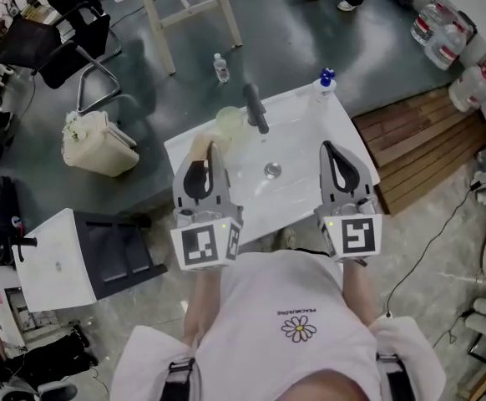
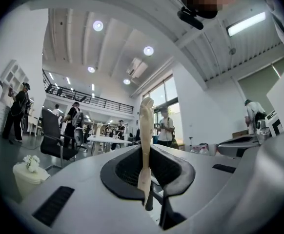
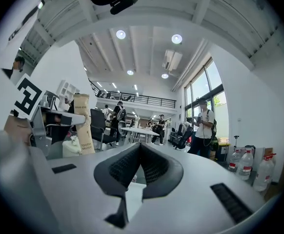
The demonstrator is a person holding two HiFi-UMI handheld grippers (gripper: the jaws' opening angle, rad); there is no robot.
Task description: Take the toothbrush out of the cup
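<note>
My left gripper (image 1: pixel 209 150) is shut on a toothbrush in a beige paper pack (image 1: pixel 199 147), held upright over the left part of the white sink top (image 1: pixel 310 140). In the left gripper view the toothbrush pack (image 2: pixel 145 130) shows edge-on, pinched between the dark pads of the left gripper (image 2: pixel 143 152). The right gripper view shows the toothbrush pack (image 3: pixel 84 123) from the side, printed "TOOTH BRUSH". A pale green see-through cup (image 1: pixel 229 123) stands just beyond, beside the faucet (image 1: pixel 255 107). My right gripper (image 1: pixel 327 148) hovers over the sink's right side, its tips (image 3: pixel 140 145) together with nothing between them.
A drain (image 1: pixel 271 170) sits mid-basin. A blue-capped bottle (image 1: pixel 324 81) stands at the sink's far right corner. On the floor are a small bottle (image 1: pixel 220 67), a beige bin (image 1: pixel 98 144) and a wooden platform (image 1: pixel 427 140). A white cabinet (image 1: pixel 55 261) is at left.
</note>
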